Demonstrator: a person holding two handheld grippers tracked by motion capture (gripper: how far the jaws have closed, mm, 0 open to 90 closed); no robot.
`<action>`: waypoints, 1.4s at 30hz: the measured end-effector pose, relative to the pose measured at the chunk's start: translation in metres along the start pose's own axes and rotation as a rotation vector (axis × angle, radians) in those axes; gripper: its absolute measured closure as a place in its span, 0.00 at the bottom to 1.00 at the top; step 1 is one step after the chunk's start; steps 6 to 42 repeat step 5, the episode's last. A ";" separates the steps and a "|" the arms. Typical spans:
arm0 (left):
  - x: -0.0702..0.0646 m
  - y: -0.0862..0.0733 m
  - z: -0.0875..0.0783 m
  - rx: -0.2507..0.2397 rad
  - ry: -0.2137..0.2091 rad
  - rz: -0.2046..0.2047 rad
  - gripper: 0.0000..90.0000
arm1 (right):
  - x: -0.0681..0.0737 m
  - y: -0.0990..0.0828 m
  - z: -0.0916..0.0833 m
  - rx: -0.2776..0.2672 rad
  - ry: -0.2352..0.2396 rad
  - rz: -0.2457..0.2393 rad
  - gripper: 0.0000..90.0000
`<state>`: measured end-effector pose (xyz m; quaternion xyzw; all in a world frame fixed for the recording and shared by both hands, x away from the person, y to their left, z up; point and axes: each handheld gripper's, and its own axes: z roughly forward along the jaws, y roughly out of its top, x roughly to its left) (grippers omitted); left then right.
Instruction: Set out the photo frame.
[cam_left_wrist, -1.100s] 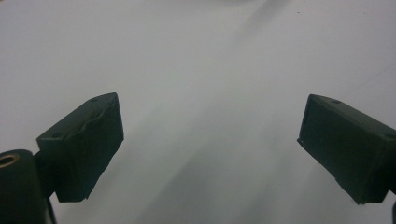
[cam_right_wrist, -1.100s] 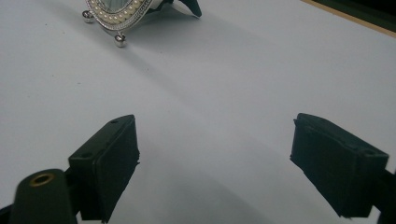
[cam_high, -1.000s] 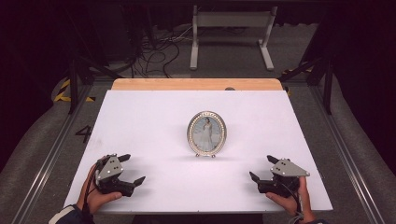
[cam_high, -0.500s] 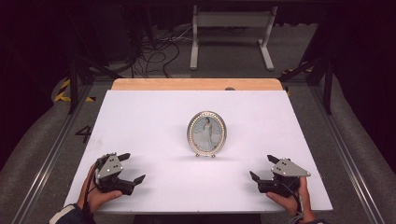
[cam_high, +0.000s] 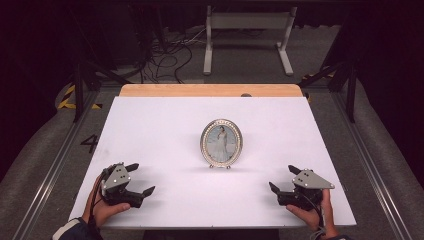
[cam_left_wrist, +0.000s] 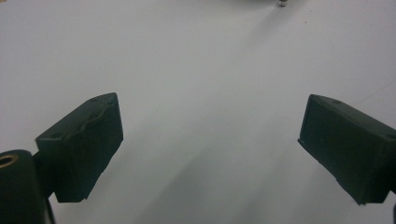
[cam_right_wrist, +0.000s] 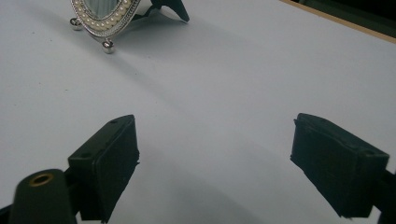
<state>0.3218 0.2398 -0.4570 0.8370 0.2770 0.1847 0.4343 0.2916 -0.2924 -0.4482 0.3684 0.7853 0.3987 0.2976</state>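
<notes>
An oval picture frame (cam_high: 221, 143) with a pearl-beaded silver rim stands upright on small ball feet at the middle of the white table (cam_high: 165, 125). In the right gripper view its lower rim (cam_right_wrist: 105, 14) and black back stand appear at the top left. My left gripper (cam_high: 142, 178) rests near the front left of the table, held by a hand, its jaws wide open and empty (cam_left_wrist: 210, 140). My right gripper (cam_high: 282, 177) sits near the front right, also open with nothing between its jaws (cam_right_wrist: 215, 144). Both point inward toward the frame, well short of it.
A wooden strip (cam_high: 210, 90) runs along the table's far edge. Beyond it lie floor cables (cam_high: 170, 55) and a white stand (cam_high: 247, 30). Metal rails flank the table on both sides.
</notes>
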 end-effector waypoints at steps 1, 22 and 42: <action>0.000 0.000 0.000 0.000 0.003 -0.003 0.07 | 0.000 0.000 0.000 -0.001 0.002 0.006 0.16; 0.000 0.001 0.002 0.007 0.002 0.000 0.07 | 0.000 -0.002 0.000 0.003 0.004 0.002 0.16; 0.000 0.001 0.002 0.007 0.002 0.000 0.07 | 0.000 -0.002 0.000 0.003 0.004 0.002 0.16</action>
